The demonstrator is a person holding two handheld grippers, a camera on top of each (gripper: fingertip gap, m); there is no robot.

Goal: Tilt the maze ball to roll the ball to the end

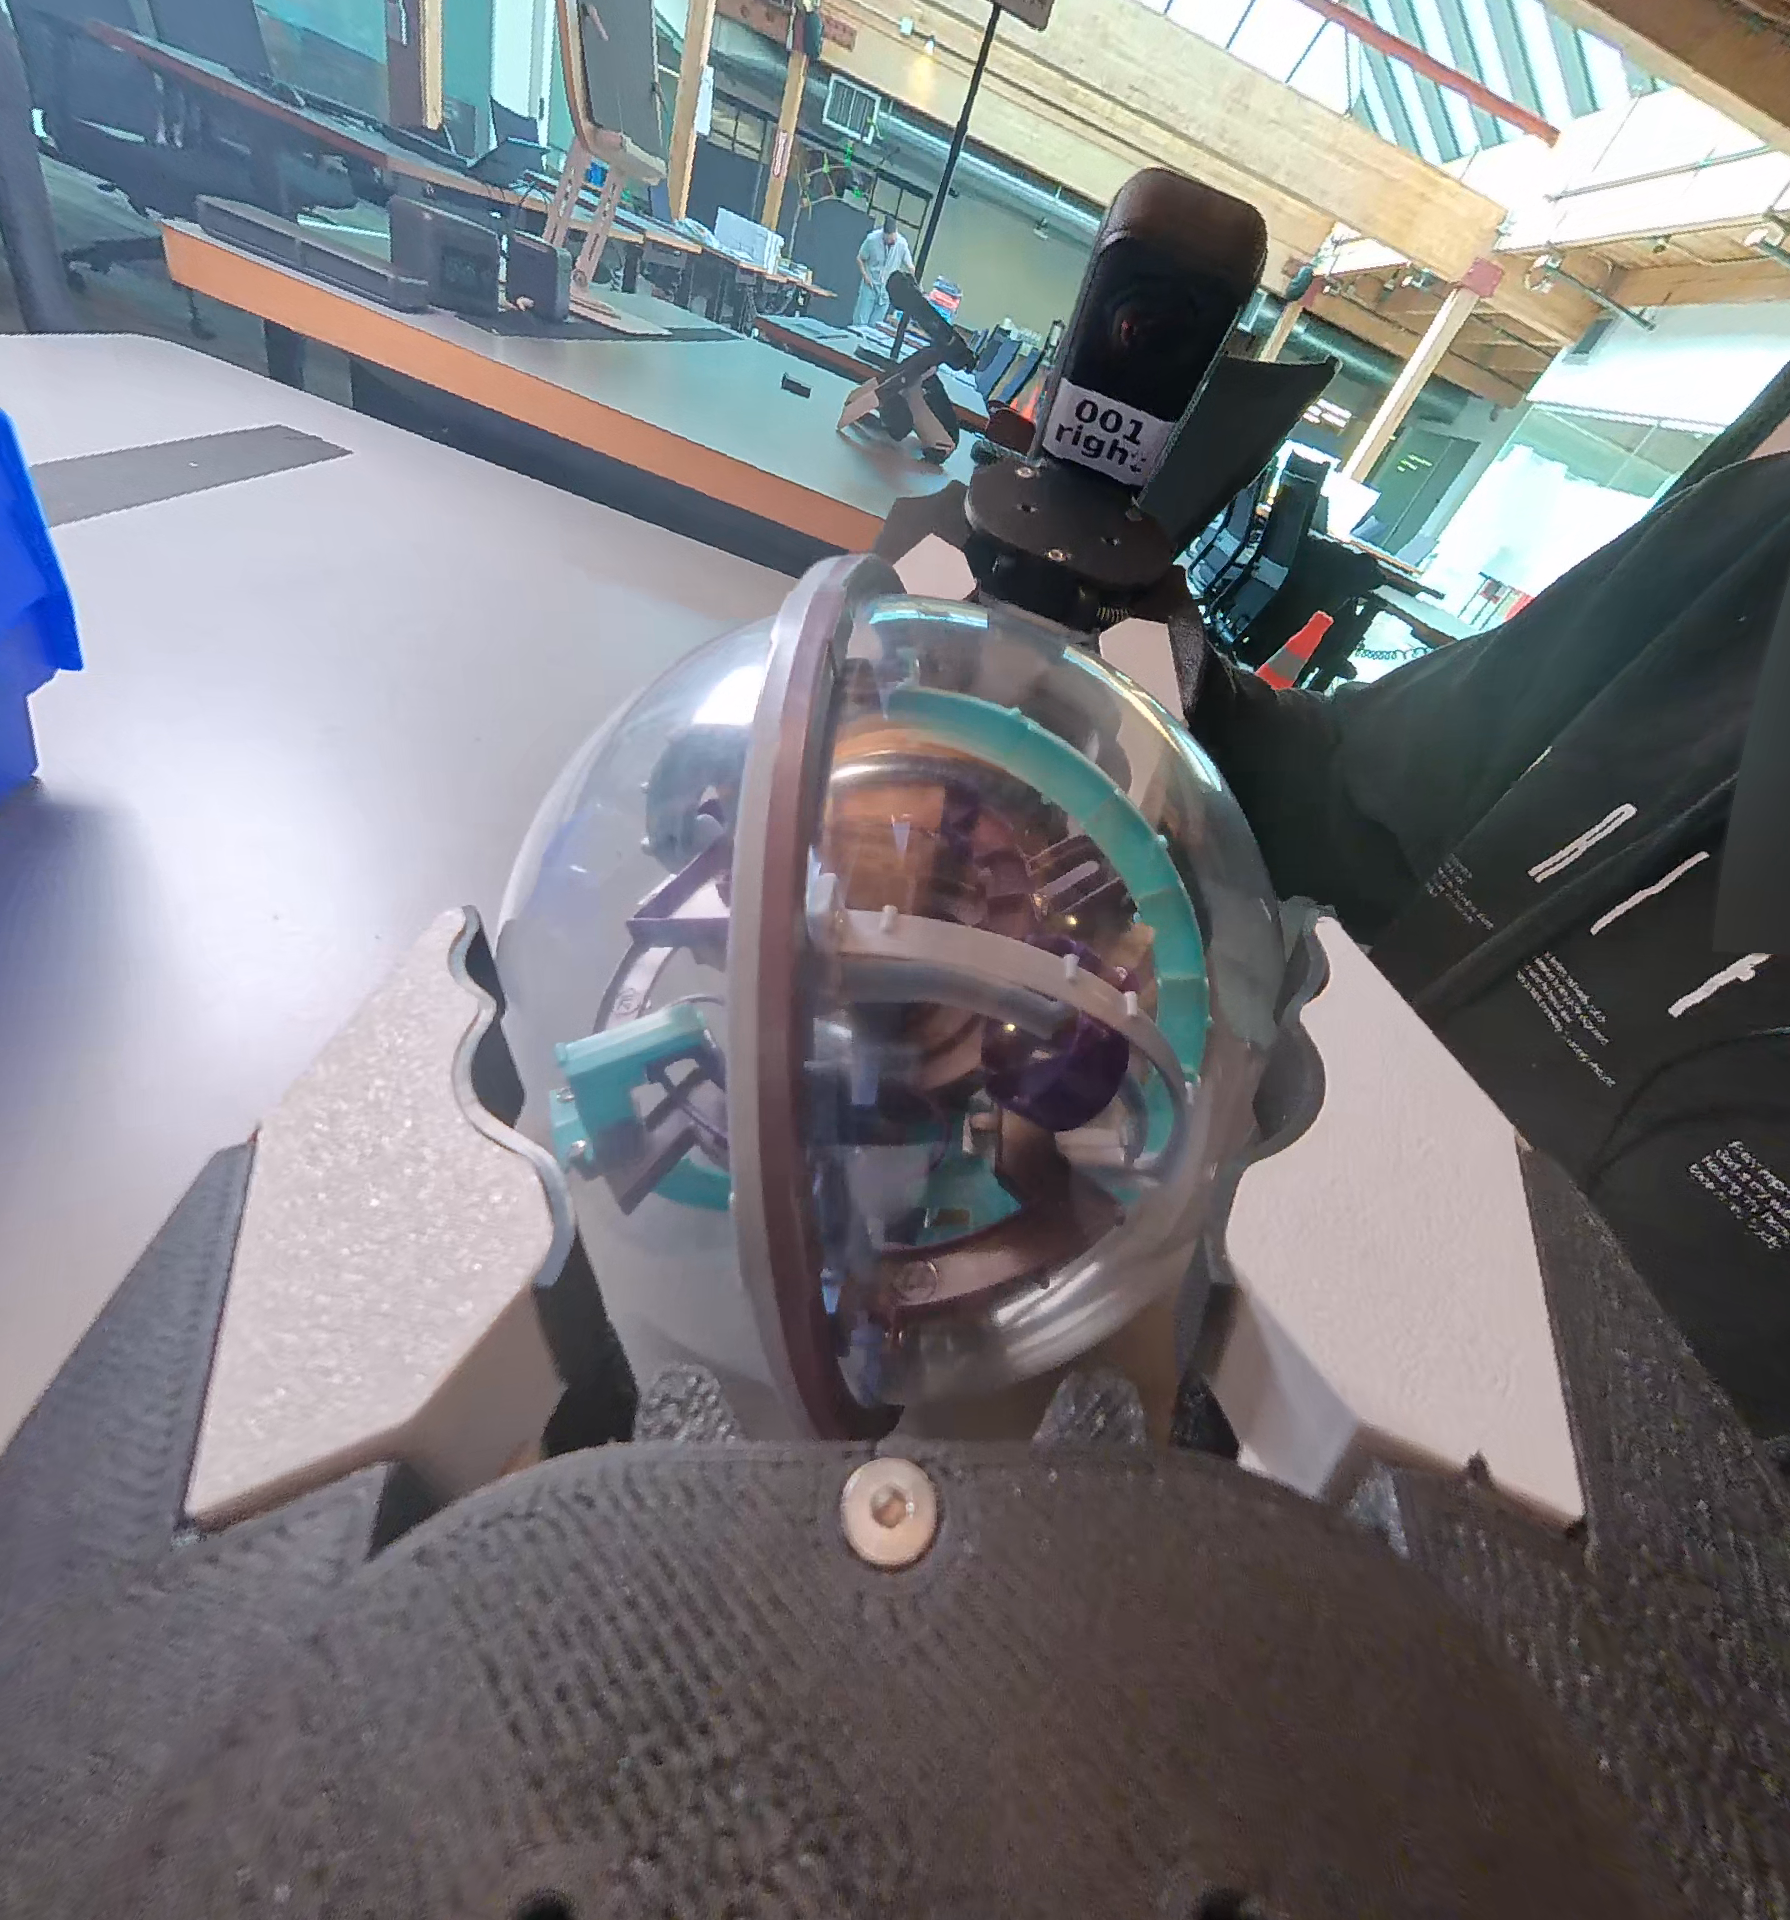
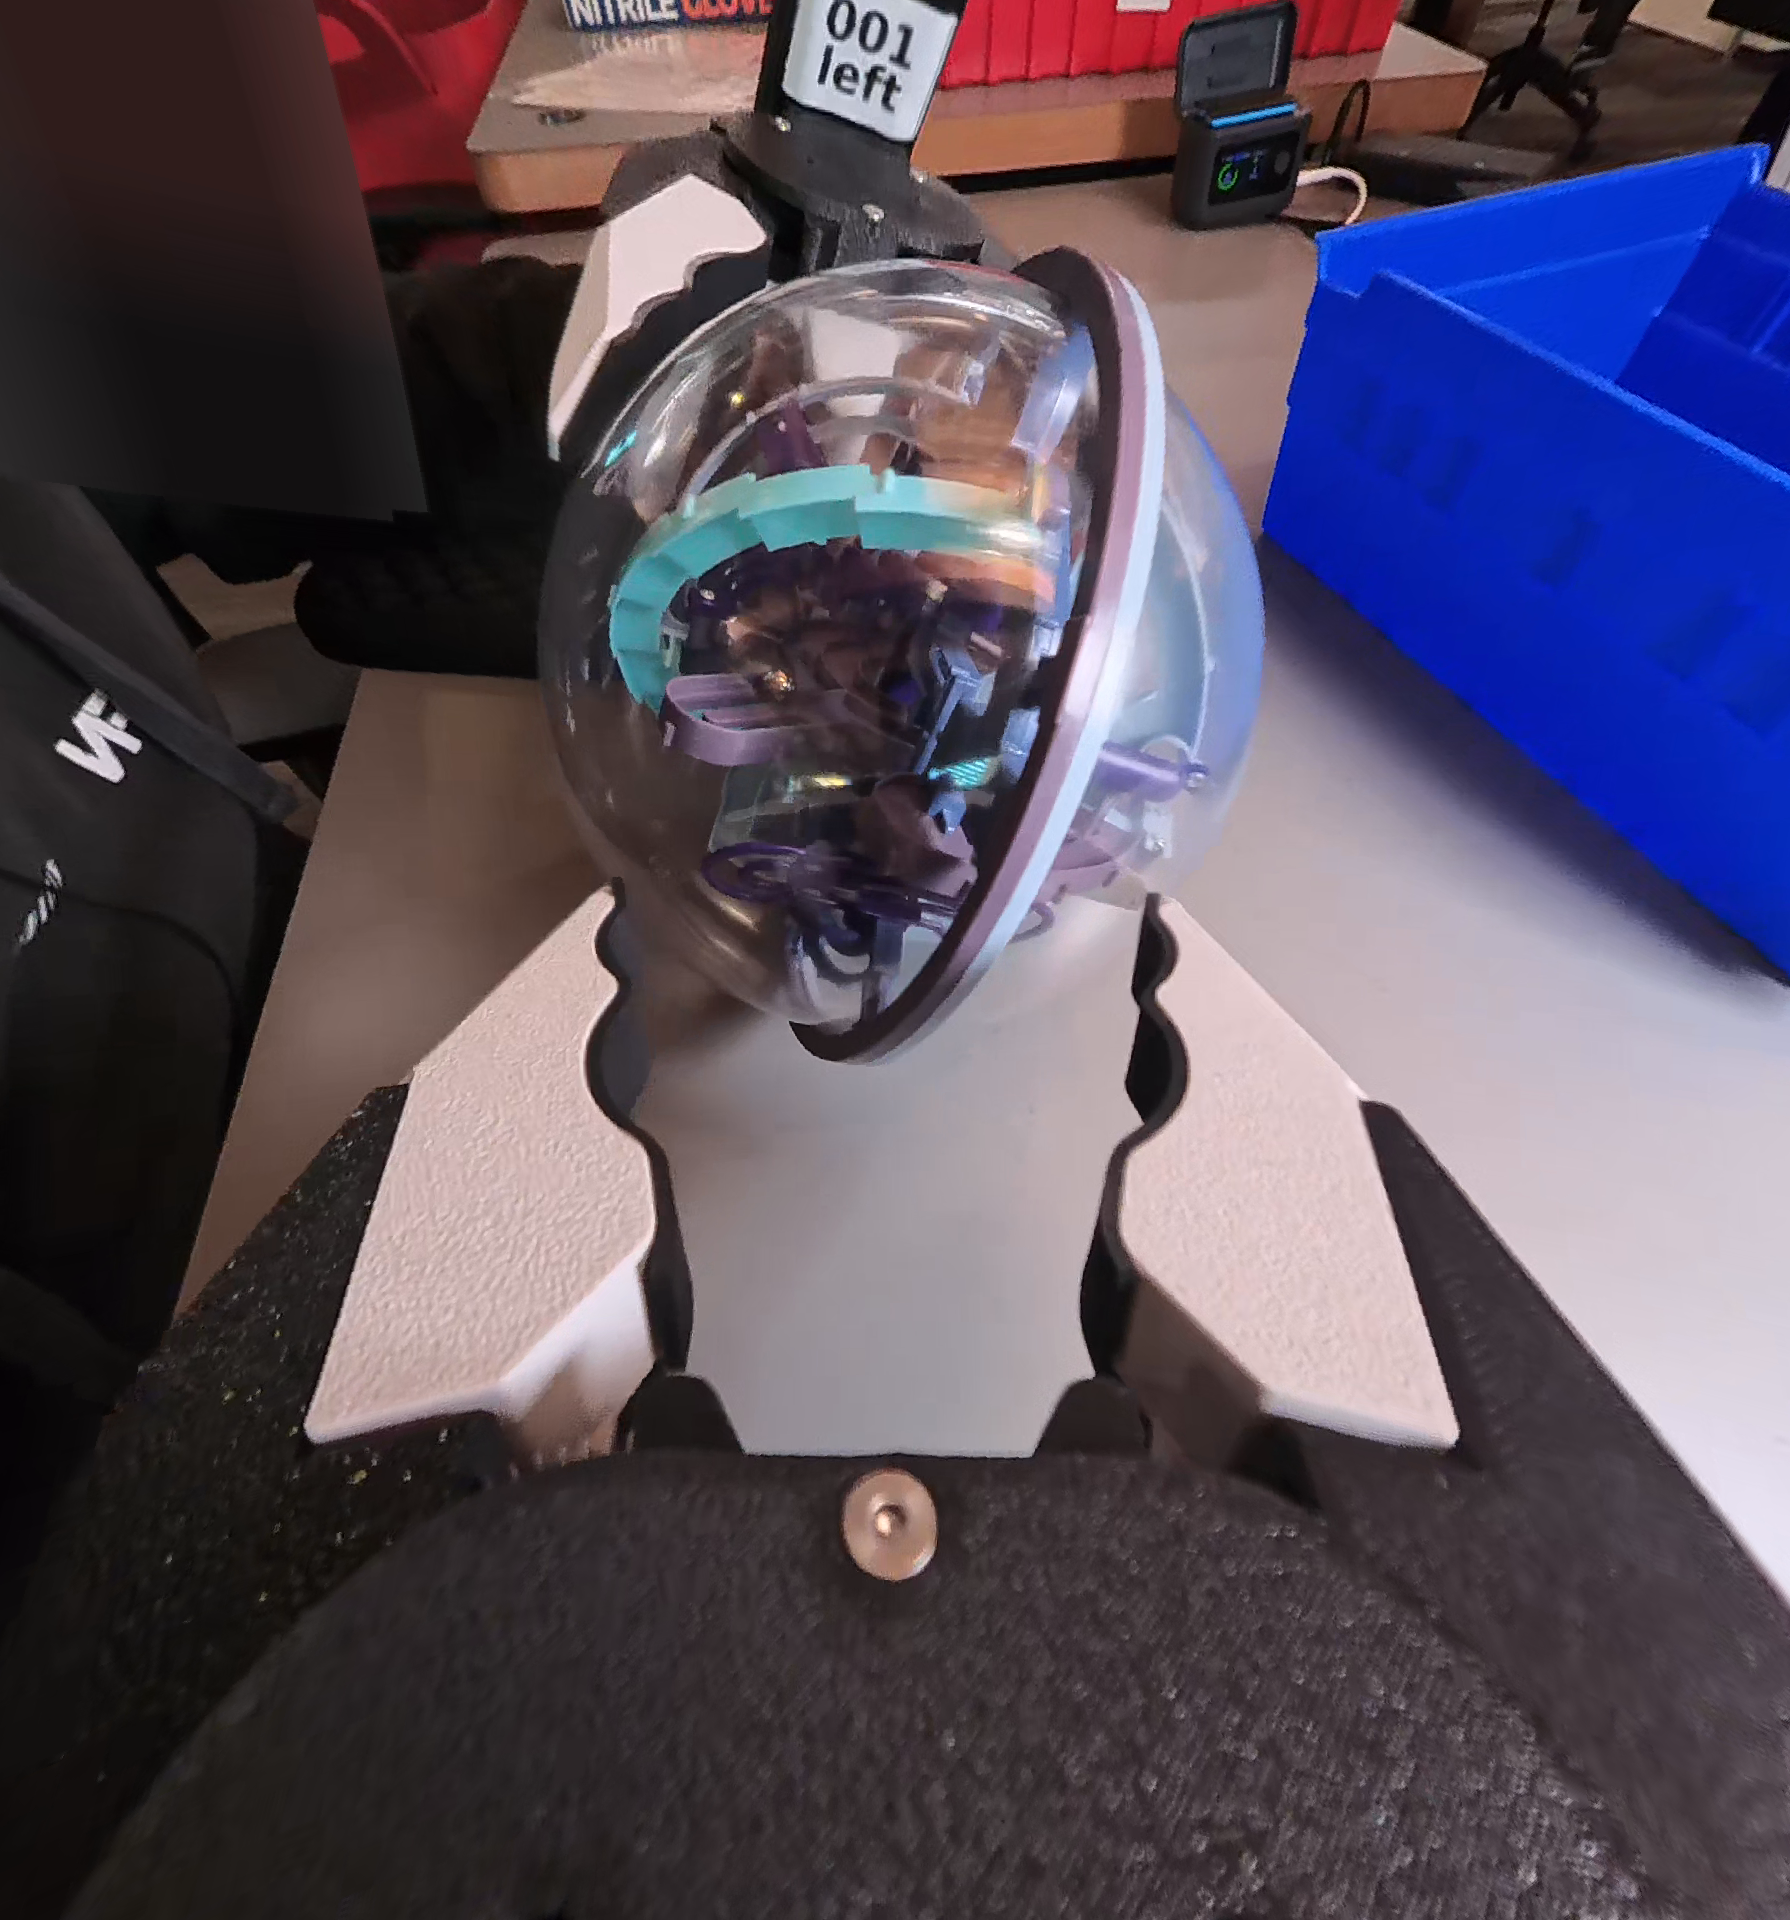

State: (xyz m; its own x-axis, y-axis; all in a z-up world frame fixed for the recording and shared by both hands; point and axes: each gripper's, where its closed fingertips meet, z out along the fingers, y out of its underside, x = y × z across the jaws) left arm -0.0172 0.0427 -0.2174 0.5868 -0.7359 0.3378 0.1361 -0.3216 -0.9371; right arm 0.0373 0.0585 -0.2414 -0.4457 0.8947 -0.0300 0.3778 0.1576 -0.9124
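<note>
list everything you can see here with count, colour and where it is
maze ball: one, clear sphere with a purple-brown rim and teal, purple and grey tracks inside, held off the table between the left gripper's fingers
small ball: one, metallic, on a purple track inside
table: one, light grey, underneath
bins: blue, on the table beside the sphere
small device: one, black, far table edge
left gripper: white fingers gripping the sphere's sides
right gripper: white fingers spread at the sphere's near side
sleeve: black

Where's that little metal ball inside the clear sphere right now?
In the right wrist view, the small metal ball sits on a purple U-shaped track, just below the teal curved track, in the maze ball's left half.
</note>
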